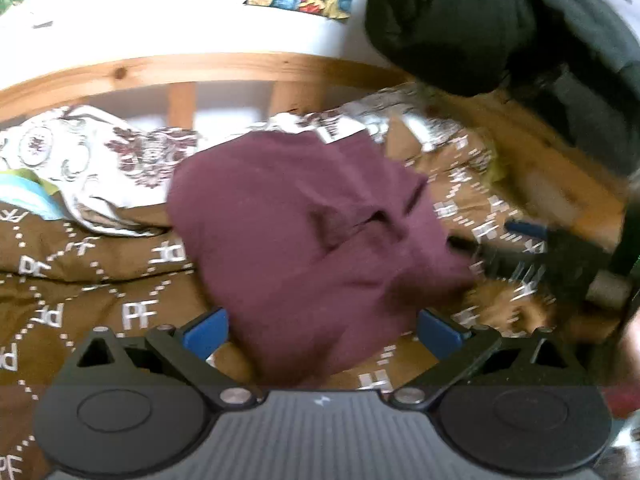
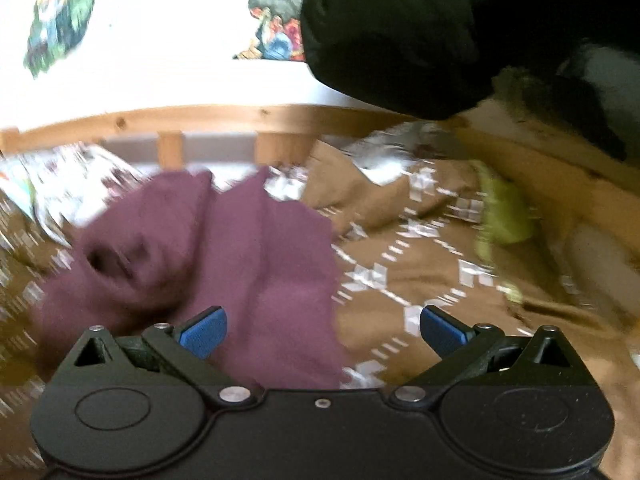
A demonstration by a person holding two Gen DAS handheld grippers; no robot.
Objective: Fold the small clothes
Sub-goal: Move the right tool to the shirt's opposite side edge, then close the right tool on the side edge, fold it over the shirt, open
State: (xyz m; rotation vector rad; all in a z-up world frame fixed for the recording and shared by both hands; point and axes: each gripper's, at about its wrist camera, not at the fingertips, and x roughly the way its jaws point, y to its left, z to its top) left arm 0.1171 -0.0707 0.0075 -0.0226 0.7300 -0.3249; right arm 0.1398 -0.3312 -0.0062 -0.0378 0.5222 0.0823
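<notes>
Garment: a small maroon garment [image 1: 312, 240] lies crumpled on the bed, roughly in the middle, with folds and a dark opening showing in the right wrist view [image 2: 224, 256].
Bed cover: brown bedspread [image 1: 100, 280] with white dotted diamonds and letters, under the garment.
Left gripper [image 1: 323, 330]: its blue fingers [image 1: 206, 330] stand wide apart, one on each side of the garment's near end; the cloth lies between them but neither finger presses on it.
Right gripper [image 2: 323, 332]: fingers [image 2: 442, 332] spread apart, nothing clamped; the left finger is over the garment's near edge, the right one over bare bedspread.
Right gripper seen from the left: a dark blurred shape [image 1: 532, 256] just beside the garment's right edge.
Other cloth: a white patterned piece [image 1: 92, 164] lies behind and left of the garment; a yellow-green item [image 2: 504, 216] lies well to its right.
Frame: a wooden rail [image 1: 200, 68] runs behind the bed.
Background: a black bundle [image 1: 460, 20] sits above the rail at the upper right; a white wall with colourful pictures [image 2: 60, 12] behind.
</notes>
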